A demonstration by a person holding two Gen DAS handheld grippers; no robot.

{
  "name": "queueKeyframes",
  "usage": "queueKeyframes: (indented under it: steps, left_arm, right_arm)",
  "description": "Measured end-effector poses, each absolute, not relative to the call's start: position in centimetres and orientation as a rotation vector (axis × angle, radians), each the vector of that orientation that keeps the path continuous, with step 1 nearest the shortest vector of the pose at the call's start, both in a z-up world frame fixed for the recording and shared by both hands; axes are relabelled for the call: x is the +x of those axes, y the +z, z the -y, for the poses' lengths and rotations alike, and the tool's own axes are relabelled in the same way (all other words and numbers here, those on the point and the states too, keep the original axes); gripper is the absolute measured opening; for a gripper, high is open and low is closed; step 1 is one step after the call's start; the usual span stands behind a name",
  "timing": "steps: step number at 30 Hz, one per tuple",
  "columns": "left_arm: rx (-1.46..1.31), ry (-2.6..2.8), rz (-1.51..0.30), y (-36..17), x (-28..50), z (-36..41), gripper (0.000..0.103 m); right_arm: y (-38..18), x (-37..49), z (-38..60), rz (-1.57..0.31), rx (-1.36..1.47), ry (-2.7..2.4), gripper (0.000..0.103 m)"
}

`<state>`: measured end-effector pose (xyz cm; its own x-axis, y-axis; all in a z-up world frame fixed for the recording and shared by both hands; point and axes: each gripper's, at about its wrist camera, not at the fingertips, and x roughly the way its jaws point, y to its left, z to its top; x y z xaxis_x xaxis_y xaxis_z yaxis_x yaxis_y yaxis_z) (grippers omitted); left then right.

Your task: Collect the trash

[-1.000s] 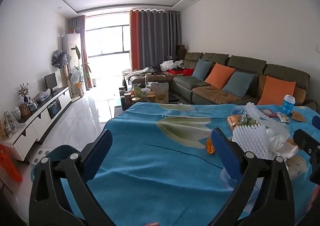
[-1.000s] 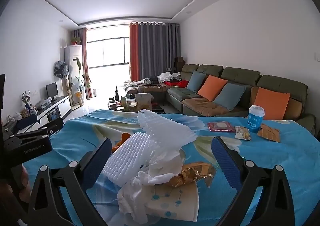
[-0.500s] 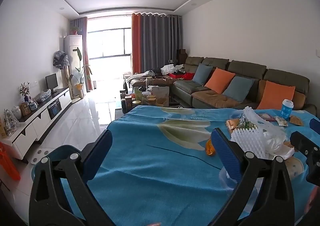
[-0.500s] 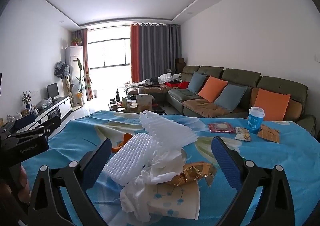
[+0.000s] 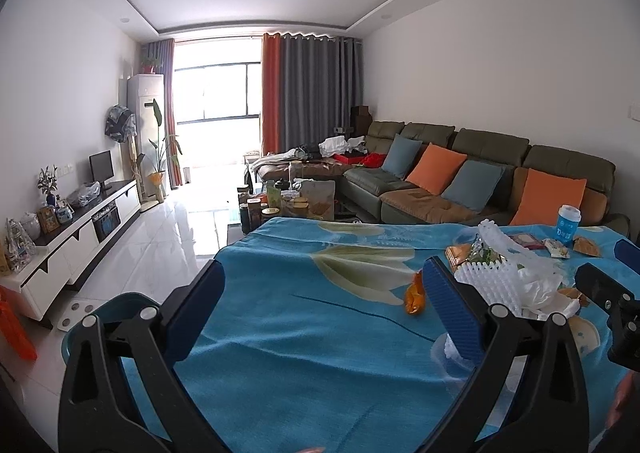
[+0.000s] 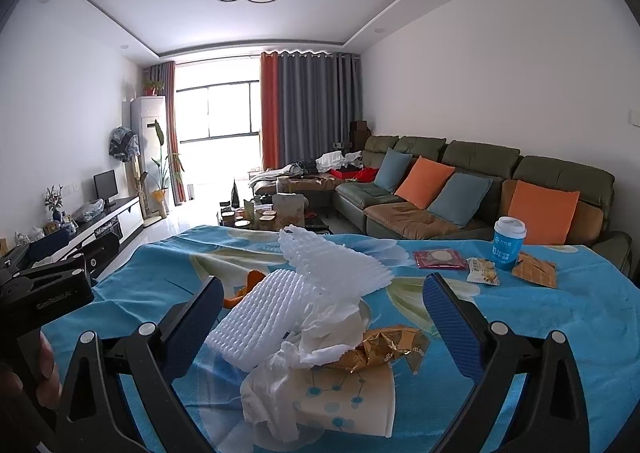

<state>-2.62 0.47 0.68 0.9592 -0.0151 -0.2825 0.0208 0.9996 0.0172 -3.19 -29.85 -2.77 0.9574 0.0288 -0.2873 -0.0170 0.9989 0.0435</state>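
Note:
A heap of trash lies on the blue floral tablecloth (image 6: 560,317): white foam netting (image 6: 264,317), crumpled tissue (image 6: 312,349), a gold wrapper (image 6: 384,345) and a tipped paper cup (image 6: 352,401). My right gripper (image 6: 320,325) is open, its jaws either side of the heap, above it. An orange peel (image 5: 414,293) lies beside the foam netting (image 5: 492,285). My left gripper (image 5: 324,309) is open over bare cloth, left of the heap, holding nothing. Farther right stand a blue cup (image 6: 507,243), a red packet (image 6: 439,259) and snack wrappers (image 6: 534,271).
A teal bin (image 5: 108,309) stands on the floor by the table's left edge. Beyond the table are a cluttered coffee table (image 5: 288,201), a green sofa (image 5: 472,181) with cushions and a white TV cabinet (image 5: 72,237). A hand (image 6: 36,369) holds the left gripper.
Both views have tilted slightly, with the trash heap sitting a little lower in frame. Both grippers stay open and nothing on the table has moved.

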Motion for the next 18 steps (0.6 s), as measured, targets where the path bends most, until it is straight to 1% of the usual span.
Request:
queueKeyframes:
  steps: [18]
  left_arm:
    - [0.021, -0.02, -0.263, 0.69, -3.07, -0.59, 0.097]
  right_arm:
    - [-2.8, -3.23, 29.75, -0.288, 0.041, 0.022, 0.096]
